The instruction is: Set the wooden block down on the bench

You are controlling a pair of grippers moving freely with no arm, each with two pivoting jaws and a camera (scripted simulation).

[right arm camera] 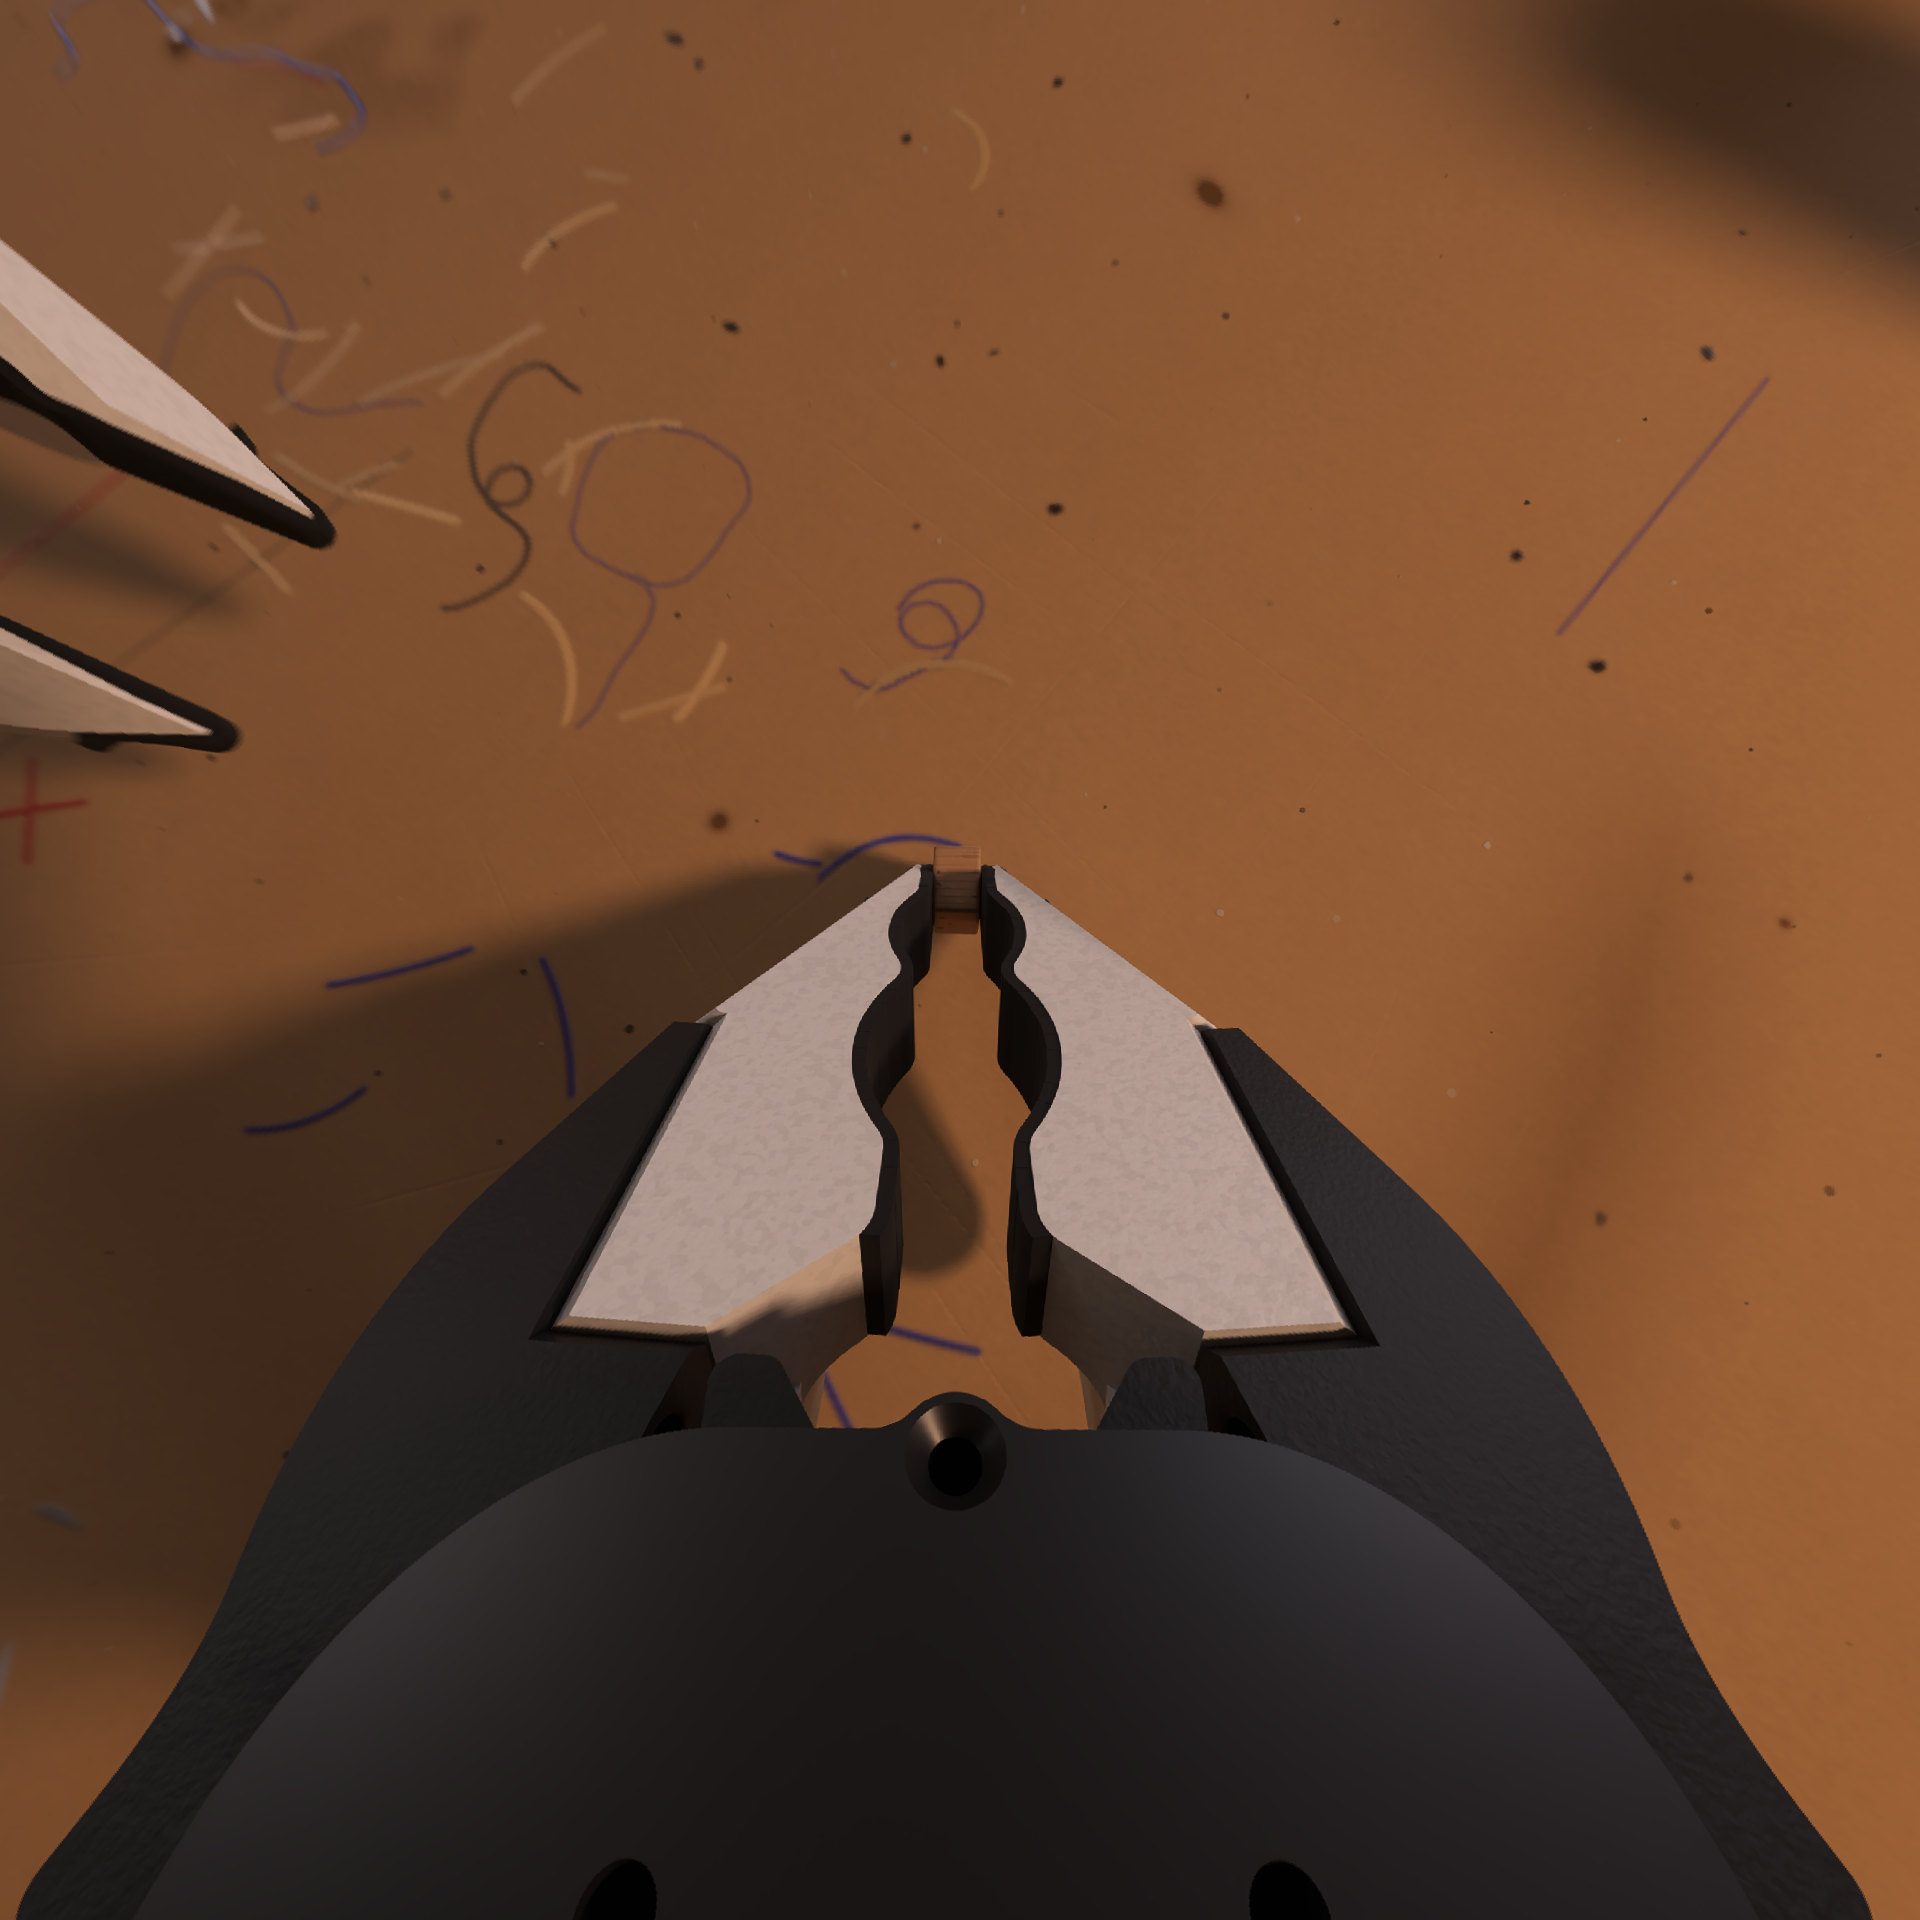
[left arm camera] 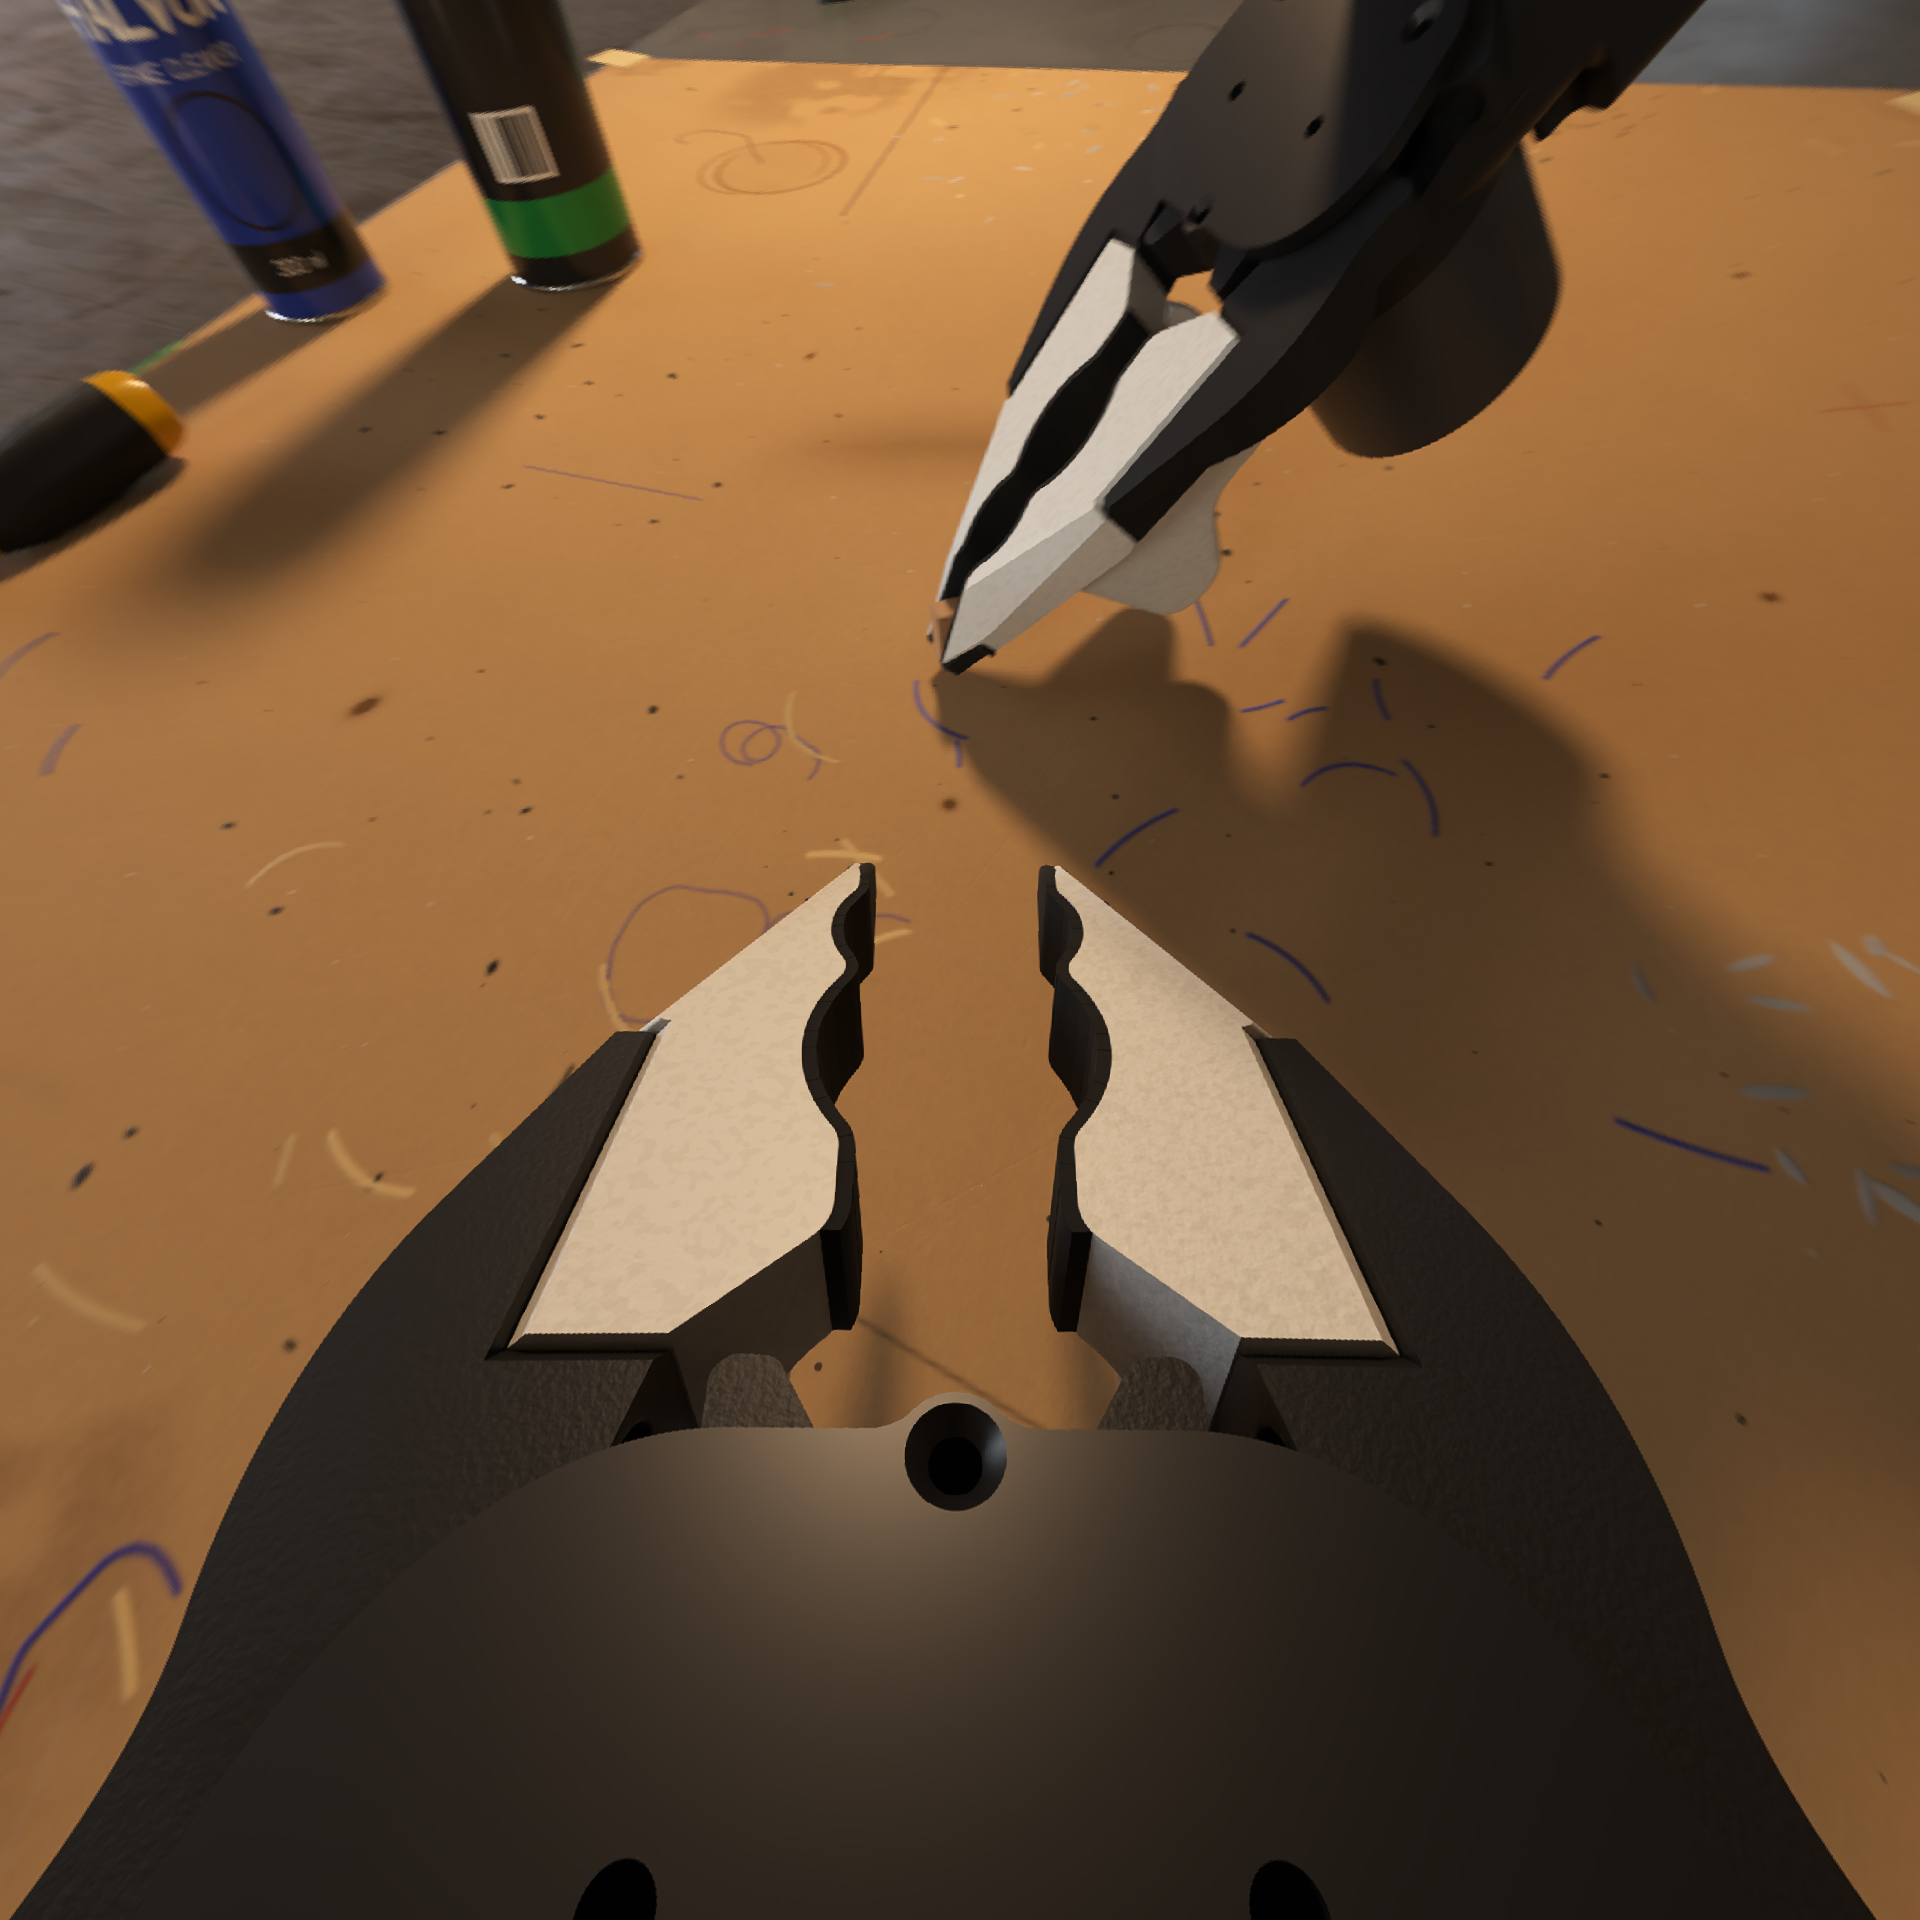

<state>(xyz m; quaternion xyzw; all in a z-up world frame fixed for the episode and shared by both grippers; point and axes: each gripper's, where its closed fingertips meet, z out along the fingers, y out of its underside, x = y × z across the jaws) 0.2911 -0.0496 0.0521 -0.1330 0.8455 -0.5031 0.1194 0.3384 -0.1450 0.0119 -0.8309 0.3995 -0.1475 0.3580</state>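
Note:
A small wooden block (right arm camera: 956, 891) is pinched between the tips of my right gripper (right arm camera: 956, 883), which points steeply down just above the brown bench (right arm camera: 1351, 727). In the left wrist view the right gripper (left arm camera: 951, 636) hangs ahead and to the right, its tips almost at the bench (left arm camera: 520, 727), with a sliver of the block (left arm camera: 941, 619) showing at them. My left gripper (left arm camera: 956, 883) is open and empty, low over the bench, nearer than the right one. Its fingertips (right arm camera: 260, 499) show at the left edge of the right wrist view.
A blue spray can (left arm camera: 239, 166) and a black can with a green band (left arm camera: 540, 156) stand at the far left of the bench. A black tool handle with a yellow collar (left arm camera: 94, 447) lies at the left edge. The bench is scribbled and speckled.

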